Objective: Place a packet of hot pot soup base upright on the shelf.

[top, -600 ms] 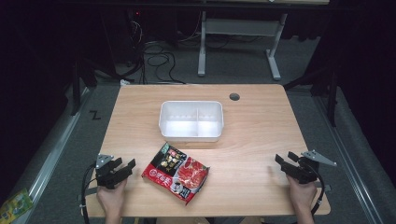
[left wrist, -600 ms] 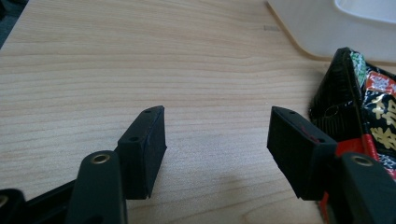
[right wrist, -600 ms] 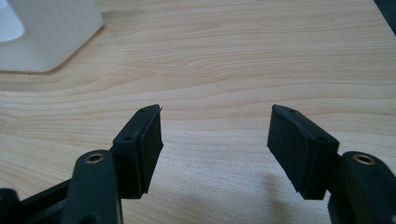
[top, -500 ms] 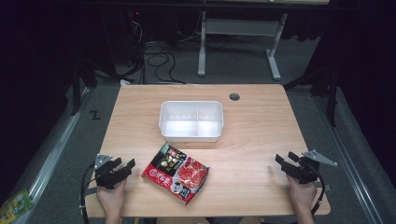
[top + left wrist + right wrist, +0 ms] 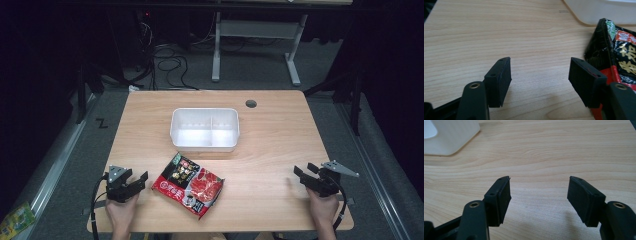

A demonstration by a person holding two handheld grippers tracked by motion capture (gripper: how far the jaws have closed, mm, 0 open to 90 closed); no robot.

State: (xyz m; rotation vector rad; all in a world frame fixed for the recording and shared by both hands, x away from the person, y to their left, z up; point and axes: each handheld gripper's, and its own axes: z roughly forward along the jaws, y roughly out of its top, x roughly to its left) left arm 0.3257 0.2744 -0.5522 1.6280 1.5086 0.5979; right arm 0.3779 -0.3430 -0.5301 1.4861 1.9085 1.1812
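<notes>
Bench (image 5: 280, 150): pale wood with a fine straight grain, rectangular with rounded corners; a small round hole (image 5: 251, 104) sits near its far edge at about 1 o'clock from the middle.
Packet (image 5: 188, 184): a flat, glossy plastic noodle packet, red and black with printed pictures and a crimped end seam; it lies slanted on the bench at about 6 o'clock from the tub, close to the near edge. In the left gripper view its crinkled end (image 5: 614, 50) rises at 3 o'clock.
Tub (image 5: 205, 129): white plastic, rectangular with rounded corners and smooth walls, a thin rib dividing it into two compartments; it stands at the middle of the bench, just beyond the packet and apart from it.
Left gripper (image 5: 131, 184): black, with a grey three-cornered plate on top, held in a hand at the near left corner; its jaws are spread wide with nothing between them but bare wood. The pads (image 5: 501, 77) are flat, dark and finely ribbed. The packet lies just beside it at 3 o'clock, right by the right-hand jaw, outside the gap.
Right gripper (image 5: 306, 175): same build, held at the near right corner; its jaws (image 5: 539, 195) also stand wide apart and hold nothing. The packet lies well apart from it at 9 o'clock; a corner of the tub (image 5: 449, 137) shows at 10 o'clock.
</notes>
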